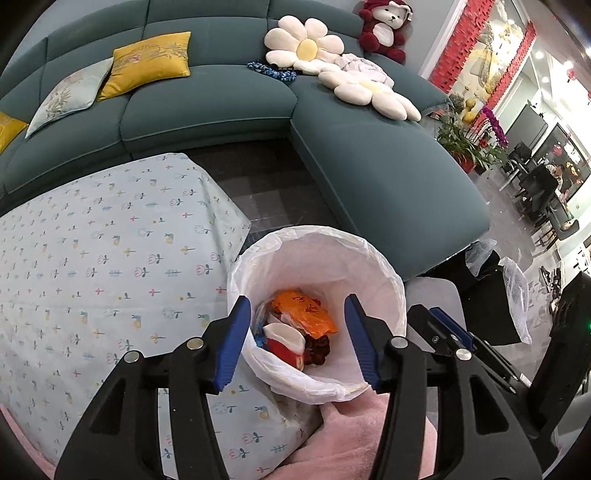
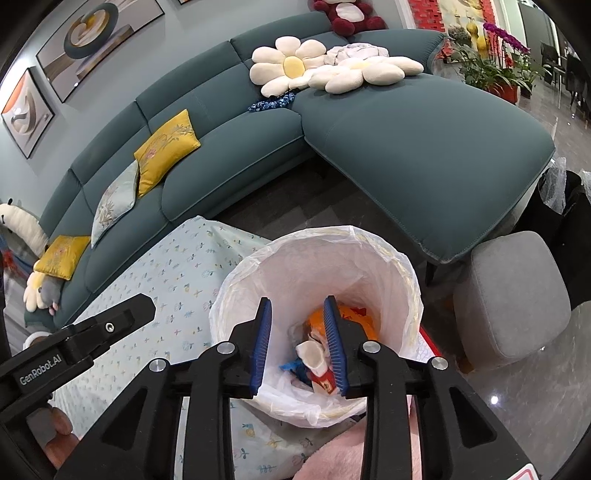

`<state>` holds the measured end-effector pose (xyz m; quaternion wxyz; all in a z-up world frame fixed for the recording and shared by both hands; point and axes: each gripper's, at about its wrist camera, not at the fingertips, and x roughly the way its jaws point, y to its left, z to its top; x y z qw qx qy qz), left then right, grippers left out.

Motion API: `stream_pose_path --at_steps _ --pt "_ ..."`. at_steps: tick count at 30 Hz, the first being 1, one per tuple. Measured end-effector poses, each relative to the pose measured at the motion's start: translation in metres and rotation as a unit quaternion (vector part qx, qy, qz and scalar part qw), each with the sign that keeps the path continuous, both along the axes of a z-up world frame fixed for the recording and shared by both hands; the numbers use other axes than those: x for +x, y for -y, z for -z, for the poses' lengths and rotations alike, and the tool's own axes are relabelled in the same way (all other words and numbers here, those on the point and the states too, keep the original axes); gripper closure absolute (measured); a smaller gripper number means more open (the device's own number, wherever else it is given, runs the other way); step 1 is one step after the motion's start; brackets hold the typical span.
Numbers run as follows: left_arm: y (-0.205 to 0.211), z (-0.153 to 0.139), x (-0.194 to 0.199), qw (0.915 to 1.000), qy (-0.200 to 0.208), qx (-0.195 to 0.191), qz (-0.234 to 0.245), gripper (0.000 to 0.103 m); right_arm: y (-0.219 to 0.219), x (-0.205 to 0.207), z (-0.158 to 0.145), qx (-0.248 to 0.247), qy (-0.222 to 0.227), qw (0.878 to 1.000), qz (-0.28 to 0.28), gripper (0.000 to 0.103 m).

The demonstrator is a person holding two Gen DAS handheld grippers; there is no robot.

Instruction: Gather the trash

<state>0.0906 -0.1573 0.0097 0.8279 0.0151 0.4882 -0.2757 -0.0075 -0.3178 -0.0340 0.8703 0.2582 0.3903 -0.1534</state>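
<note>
Both grippers, left [image 1: 297, 339] & right [image 2: 300, 347], spread empty over bin [image 1: 384, 273], trash [image 1: 303, 325] part-hidden.

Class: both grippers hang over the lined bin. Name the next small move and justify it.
Probably lift both grippers away from the bin: left gripper and right gripper are open and empty, and the trash already lies inside the liner.

Bin [image 1: 380, 280] base hidden under trash [image 1: 303, 321], items at bottom too jumbled to ID, bear [image 2: 347, 14] head cut off by top edge in right view, table [image 1: 110, 258] left side cropped, far dining area [image 1: 546, 184] too small to resolve.
</note>
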Motion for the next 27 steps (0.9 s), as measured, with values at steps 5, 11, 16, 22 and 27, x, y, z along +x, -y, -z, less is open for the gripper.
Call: stream_pose_path --at_steps 5,11,16,22,27 --pt "-0.009 0.002 -0.001 0.9999 0.007 0.009 -0.007 0.053 -0.007 0.001 -0.006 -0.013 -0.003 1.000 -0.009 0.063" --pt "-0.028 0.003 -0.004 0.9992 0.019 0.028 -0.019 0.052 -0.026 0.002 -0.012 -0.052 -0.016 0.998 -0.035 0.055" --pt "-0.041 0.008 -0.012 0.9982 0.030 0.048 -0.019 0.052 -0.049 -0.001 -0.015 -0.084 -0.029 0.994 -0.059 0.045" --pt "-0.054 0.017 -0.020 0.9977 0.030 0.059 -0.015 0.052 -0.066 -0.008 -0.019 -0.093 -0.025 0.994 -0.054 0.033" --pt "-0.066 0.021 -0.024 0.9976 0.027 0.061 -0.021 0.052 -0.073 -0.010 -0.014 -0.093 -0.039 0.994 -0.048 0.032"
